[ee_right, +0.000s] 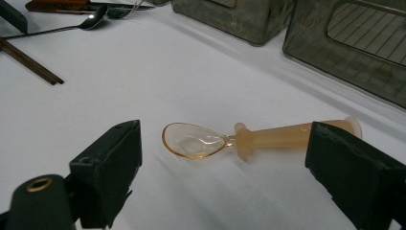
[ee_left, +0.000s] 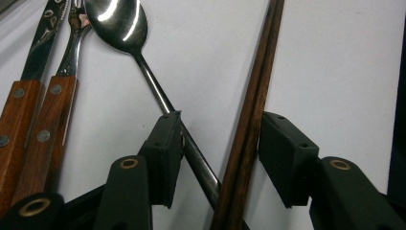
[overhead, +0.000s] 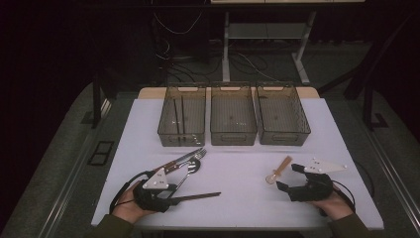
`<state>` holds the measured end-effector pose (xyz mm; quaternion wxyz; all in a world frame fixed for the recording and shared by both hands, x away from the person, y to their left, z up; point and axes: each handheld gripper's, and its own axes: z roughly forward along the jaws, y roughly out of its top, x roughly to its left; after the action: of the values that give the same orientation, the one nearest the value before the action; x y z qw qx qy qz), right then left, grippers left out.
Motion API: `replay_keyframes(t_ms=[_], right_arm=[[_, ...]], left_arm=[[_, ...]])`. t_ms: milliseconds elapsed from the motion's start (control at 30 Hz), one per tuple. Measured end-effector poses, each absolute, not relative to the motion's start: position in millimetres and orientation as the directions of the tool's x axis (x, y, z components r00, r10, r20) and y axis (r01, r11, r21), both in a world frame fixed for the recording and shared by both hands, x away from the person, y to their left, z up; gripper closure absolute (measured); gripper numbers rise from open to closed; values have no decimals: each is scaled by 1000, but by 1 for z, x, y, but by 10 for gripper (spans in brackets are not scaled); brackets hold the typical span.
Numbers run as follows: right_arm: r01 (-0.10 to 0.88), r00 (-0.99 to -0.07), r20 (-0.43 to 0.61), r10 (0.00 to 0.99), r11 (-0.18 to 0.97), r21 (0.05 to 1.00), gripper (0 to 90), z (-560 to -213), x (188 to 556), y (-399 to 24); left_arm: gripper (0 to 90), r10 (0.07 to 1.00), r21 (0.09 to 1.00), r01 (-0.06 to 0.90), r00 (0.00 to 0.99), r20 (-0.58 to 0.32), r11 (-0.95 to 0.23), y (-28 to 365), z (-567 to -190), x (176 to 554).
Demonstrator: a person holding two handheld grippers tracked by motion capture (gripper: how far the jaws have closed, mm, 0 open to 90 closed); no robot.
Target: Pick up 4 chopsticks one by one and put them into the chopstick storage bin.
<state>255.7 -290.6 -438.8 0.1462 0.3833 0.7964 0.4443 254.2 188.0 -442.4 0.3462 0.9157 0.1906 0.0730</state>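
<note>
My left gripper (overhead: 171,193) lies low on the white table (overhead: 237,198) at the front left, pointing right. Its jaws stand open, and between them lie a pair of dark wooden chopsticks (ee_left: 249,124) and the handle of a metal spoon (ee_left: 148,81). The left pad (ee_left: 165,153) sits against the spoon handle. The chopsticks (overhead: 198,196) stick out to the right of the gripper. My right gripper (overhead: 288,177) rests open at the front right. A translucent orange plastic spoon (ee_right: 239,139) lies flat on the table between and just beyond its wide-set jaws, apart from both.
A knife (ee_left: 19,110) and a fork (ee_left: 50,120) with wooden handles lie beside the metal spoon. Three mesh bins stand in a row at the back: left bin (overhead: 181,138) with chopsticks (overhead: 178,116) inside, middle bin (overhead: 233,136), right bin (overhead: 285,136).
</note>
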Motion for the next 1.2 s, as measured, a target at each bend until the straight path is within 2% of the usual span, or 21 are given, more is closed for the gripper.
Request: replay_keyframes(t_ms=[100, 300, 433, 767, 867, 1000, 1200], right_arm=[[482, -662, 109, 741, 310, 820, 126, -439, 256, -291], [483, -665, 108, 739, 314, 818, 126, -439, 256, -290], [480, -666, 106, 738, 316, 818, 126, -439, 256, -290], [480, -665, 107, 739, 313, 819, 126, -439, 256, -290], [479, -665, 106, 739, 313, 820, 126, -439, 256, -290], [478, -666, 106, 739, 313, 820, 126, -439, 256, -290], [478, -668, 104, 737, 316, 820, 126, -439, 256, -290]], left_arm=[[552, 395, 662, 293, 918, 6, -690, 188, -442, 254], [719, 413, 670, 313, 911, -11, -674, 192, -442, 256], [775, 420, 667, 324, 907, -17, -672, 194, -442, 258], [770, 439, 675, 363, 896, -64, -642, 197, -442, 260], [756, 451, 706, 370, 889, -80, -604, 202, -439, 261], [791, 473, 735, 385, 875, -100, -557, 210, -433, 260], [816, 468, 715, 394, 878, -106, -577, 209, -436, 261]])
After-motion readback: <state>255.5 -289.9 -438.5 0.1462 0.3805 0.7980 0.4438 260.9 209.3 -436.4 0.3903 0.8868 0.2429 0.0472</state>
